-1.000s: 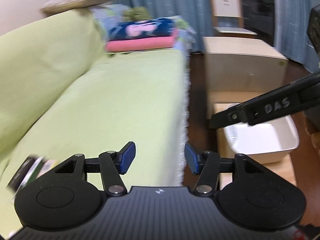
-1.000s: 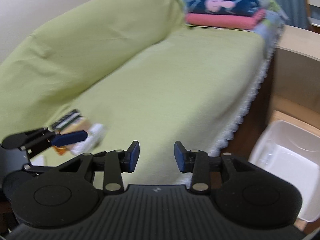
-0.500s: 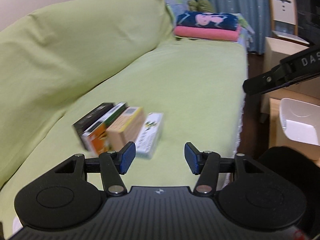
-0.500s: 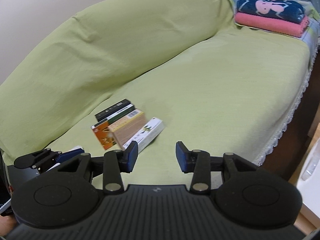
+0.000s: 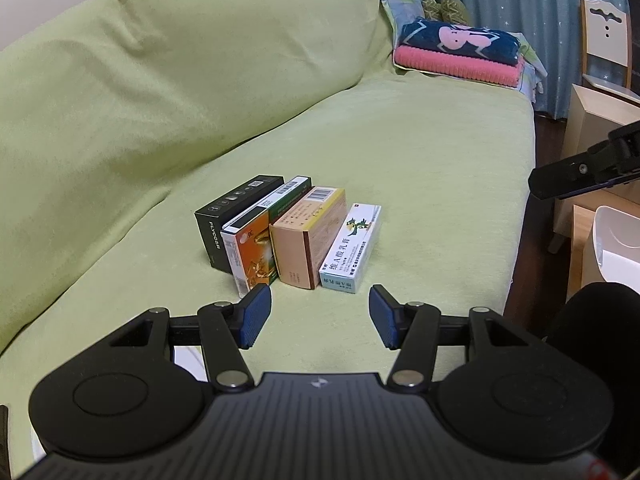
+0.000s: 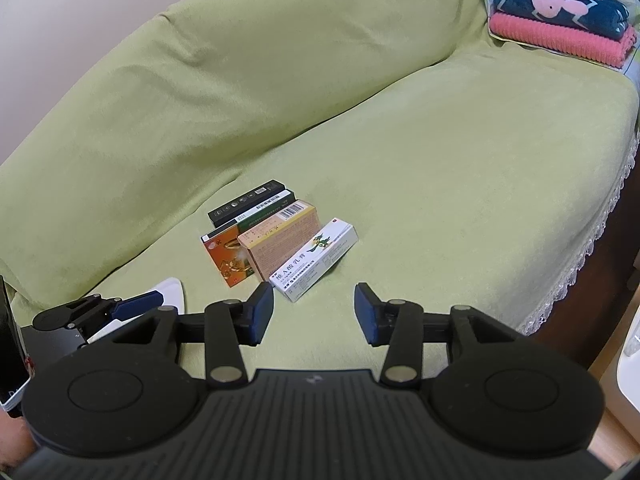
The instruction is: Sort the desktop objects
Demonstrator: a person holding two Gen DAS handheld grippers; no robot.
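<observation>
Hovered wide-jawed, empty: left gripper (image 5: 320, 316) and right gripper (image 6: 315, 312), just short of four boxes (image 5: 288, 236) mid-sofa (image 5: 420, 152); bare cushion toward lace edge (image 6: 580, 268).

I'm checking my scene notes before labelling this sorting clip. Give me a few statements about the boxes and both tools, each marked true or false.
1. Four boxes stand side by side on the green sofa cover. True.
2. The black box sits at the right end of the row. False: it is at the left end; the white and blue box is at the right end.
3. The left tool holds a box. False: it is open and empty, short of the row.
4. The right tool is open. True.
5. Folded towels lie at the sofa's far end. True.
</observation>
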